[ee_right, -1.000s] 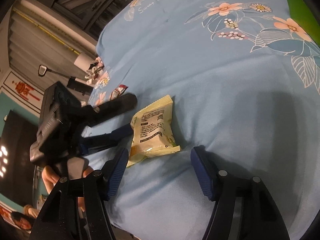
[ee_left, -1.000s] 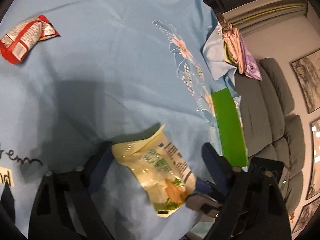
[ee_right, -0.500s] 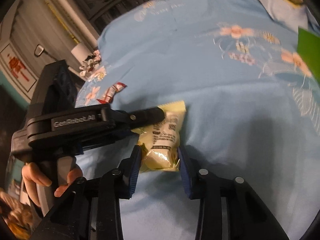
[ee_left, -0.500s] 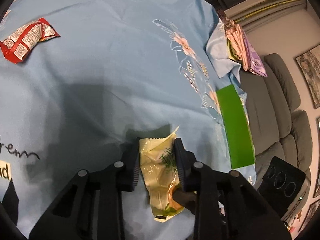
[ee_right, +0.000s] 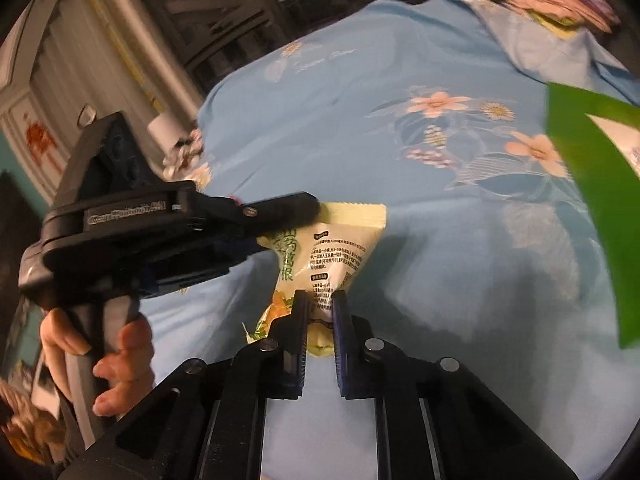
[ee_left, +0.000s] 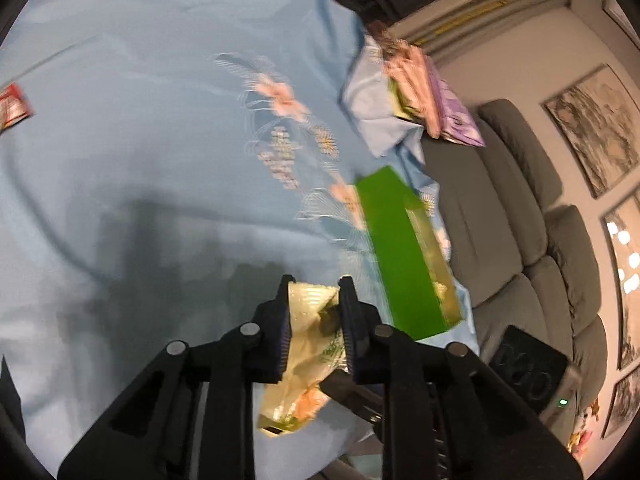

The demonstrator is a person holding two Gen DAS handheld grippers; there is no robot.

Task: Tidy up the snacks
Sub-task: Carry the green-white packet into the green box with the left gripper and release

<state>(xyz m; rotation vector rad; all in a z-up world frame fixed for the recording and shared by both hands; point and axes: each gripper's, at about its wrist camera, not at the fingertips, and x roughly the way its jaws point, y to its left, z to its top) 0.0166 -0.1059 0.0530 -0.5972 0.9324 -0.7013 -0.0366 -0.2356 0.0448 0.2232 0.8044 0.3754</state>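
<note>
We have the pale yellow crinkly snack packet (ee_right: 320, 256) pinched from both ends above the light blue flowered cloth (ee_right: 360, 80): our left gripper (ee_left: 314, 292) has its two blue-padded fingers drawn narrow on the packet's upper sealed edge, and our right gripper (ee_right: 320, 300) has its fingers drawn close on the opposite, lower end, where orange and green print shows. In the right wrist view the packet hangs between the two tools, its printed back facing us, and our left hand (ee_right: 100, 360) wraps the black handle. Just beside the packet, toward the sofa side, lies the flat bright green box (ee_left: 400, 256) on the cloth. Farther off at the cloth's edge rests a stack of pink and purple packets (ee_left: 424, 100), and a small red wrapper (ee_left: 12, 108) lies well apart at the far left.
</note>
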